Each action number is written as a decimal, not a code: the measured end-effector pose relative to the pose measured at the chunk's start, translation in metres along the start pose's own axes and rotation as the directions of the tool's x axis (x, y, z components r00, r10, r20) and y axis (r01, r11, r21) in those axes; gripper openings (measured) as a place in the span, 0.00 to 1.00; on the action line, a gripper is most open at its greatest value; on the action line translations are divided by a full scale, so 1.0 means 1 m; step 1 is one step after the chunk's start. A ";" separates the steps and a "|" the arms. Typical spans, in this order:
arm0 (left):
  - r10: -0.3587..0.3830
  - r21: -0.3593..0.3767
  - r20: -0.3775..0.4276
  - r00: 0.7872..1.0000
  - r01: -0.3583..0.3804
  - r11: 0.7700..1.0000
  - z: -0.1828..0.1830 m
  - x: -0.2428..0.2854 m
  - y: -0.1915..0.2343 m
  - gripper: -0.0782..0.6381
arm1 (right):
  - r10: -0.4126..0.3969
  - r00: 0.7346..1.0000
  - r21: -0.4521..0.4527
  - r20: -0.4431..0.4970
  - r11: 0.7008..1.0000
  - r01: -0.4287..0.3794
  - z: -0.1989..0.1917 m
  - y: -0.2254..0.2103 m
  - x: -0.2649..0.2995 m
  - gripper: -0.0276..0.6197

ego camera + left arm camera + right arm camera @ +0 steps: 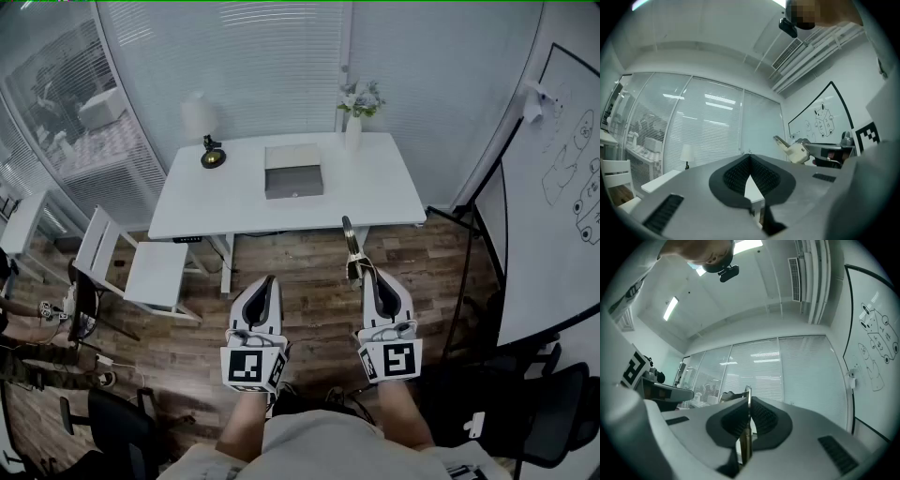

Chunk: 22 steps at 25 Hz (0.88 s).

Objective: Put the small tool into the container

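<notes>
My right gripper (367,274) pinches the small tool (351,244); the container (293,171) sits well ahead. My left gripper (267,281) has its jaws together, empty.

Bright, evenly lit, with strong fisheye edges.

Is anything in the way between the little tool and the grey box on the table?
Nothing visible is. The small tool, held in the right gripper, has only wooden floor and bare white table between it and the grey container.
</notes>
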<state>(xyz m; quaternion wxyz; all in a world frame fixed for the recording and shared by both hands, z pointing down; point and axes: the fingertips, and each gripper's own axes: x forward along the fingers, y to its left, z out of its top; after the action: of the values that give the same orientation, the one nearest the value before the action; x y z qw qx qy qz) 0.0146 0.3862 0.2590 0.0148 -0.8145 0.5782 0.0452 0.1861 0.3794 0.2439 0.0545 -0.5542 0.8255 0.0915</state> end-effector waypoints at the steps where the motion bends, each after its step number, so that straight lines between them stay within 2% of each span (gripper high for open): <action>1: 0.003 0.000 -0.001 1.000 -0.003 1.000 -0.001 -0.001 0.005 0.14 | -0.002 1.000 0.001 0.000 1.000 0.002 -0.001 0.001 0.001 0.08; 6: 0.000 0.005 -0.008 1.000 0.000 1.000 -0.002 -0.007 0.022 0.14 | -0.002 1.000 0.008 -0.004 1.000 0.002 -0.003 0.017 0.010 0.08; 12: -0.046 -0.010 -0.007 0.999 0.046 0.999 -0.003 -0.012 0.035 0.14 | 0.007 1.000 0.037 -0.008 0.999 -0.007 0.000 0.042 0.017 0.08; 18: -0.081 -0.012 -0.019 0.997 0.080 0.997 -0.014 -0.023 0.063 0.14 | 0.005 1.000 0.021 -0.023 1.000 -0.005 -0.010 0.077 0.024 0.08; 22: -0.097 -0.046 -0.039 0.995 0.095 0.994 -0.027 -0.018 0.078 0.14 | 0.014 0.999 0.005 -0.044 1.000 -0.014 -0.017 0.092 0.032 0.08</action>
<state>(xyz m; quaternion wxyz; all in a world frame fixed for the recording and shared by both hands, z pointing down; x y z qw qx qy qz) -0.0637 0.3750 0.2901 -0.0128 -0.8422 0.5375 0.0401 0.0890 0.3810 0.2629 0.0370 -0.5502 0.8306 0.0779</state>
